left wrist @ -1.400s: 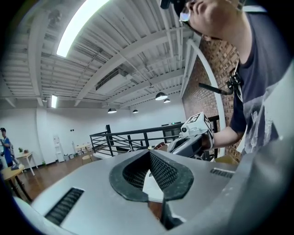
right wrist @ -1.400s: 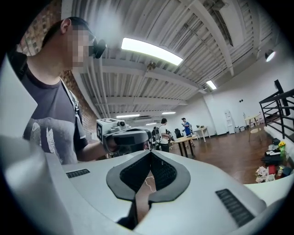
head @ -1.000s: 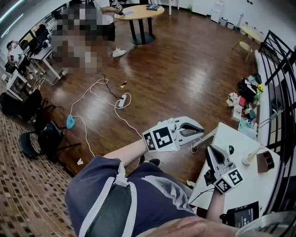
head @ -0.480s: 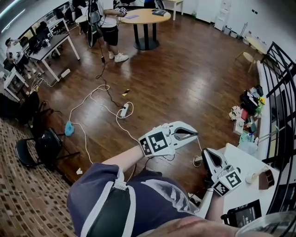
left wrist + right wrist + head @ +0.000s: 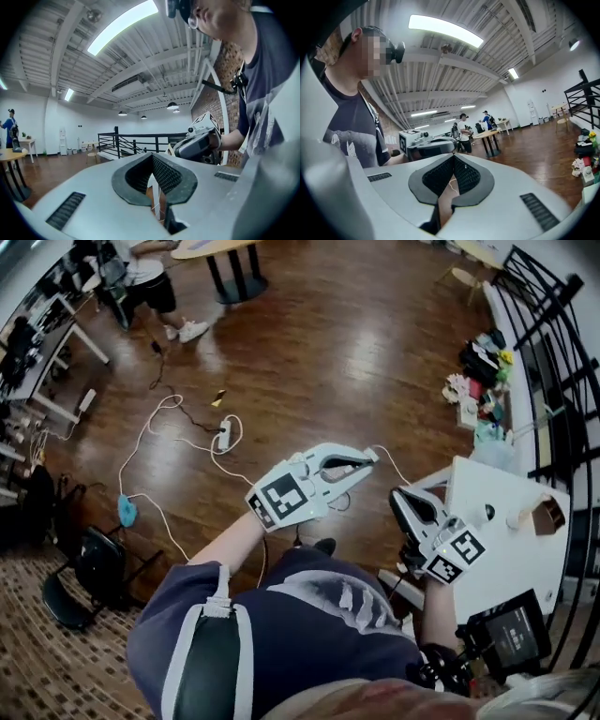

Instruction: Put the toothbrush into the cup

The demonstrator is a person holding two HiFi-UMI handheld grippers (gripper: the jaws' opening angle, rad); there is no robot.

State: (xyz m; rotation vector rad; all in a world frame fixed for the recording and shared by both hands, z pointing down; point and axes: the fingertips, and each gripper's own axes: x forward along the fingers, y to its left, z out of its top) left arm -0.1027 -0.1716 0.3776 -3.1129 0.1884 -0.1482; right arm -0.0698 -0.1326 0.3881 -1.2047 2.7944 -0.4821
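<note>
In the head view a small brown cup (image 5: 547, 515) stands on the white table (image 5: 506, 559) at the right, with a pale small item (image 5: 516, 518) beside it. I cannot make out the toothbrush for certain. My right gripper (image 5: 397, 495) hangs just left of the table's edge, over the floor, jaws shut and empty. Further left over the wood floor, my left gripper (image 5: 373, 456) is held level, also shut with nothing in it. The left gripper view shows its pads (image 5: 164, 176) meeting and the right gripper (image 5: 199, 140) beyond. In the right gripper view the jaws (image 5: 453, 171) are shut.
White cables and a power strip (image 5: 225, 435) lie on the wood floor. A black chair (image 5: 94, 568) stands at the lower left and a black railing (image 5: 544, 324) runs along the right. A black device (image 5: 511, 634) lies on the table's near end. People stand round a distant round table (image 5: 494, 133).
The head view has swung and both grippers have moved sideways. The right gripper, over the table's corner before, now hangs left of its edge. Both stay shut.
</note>
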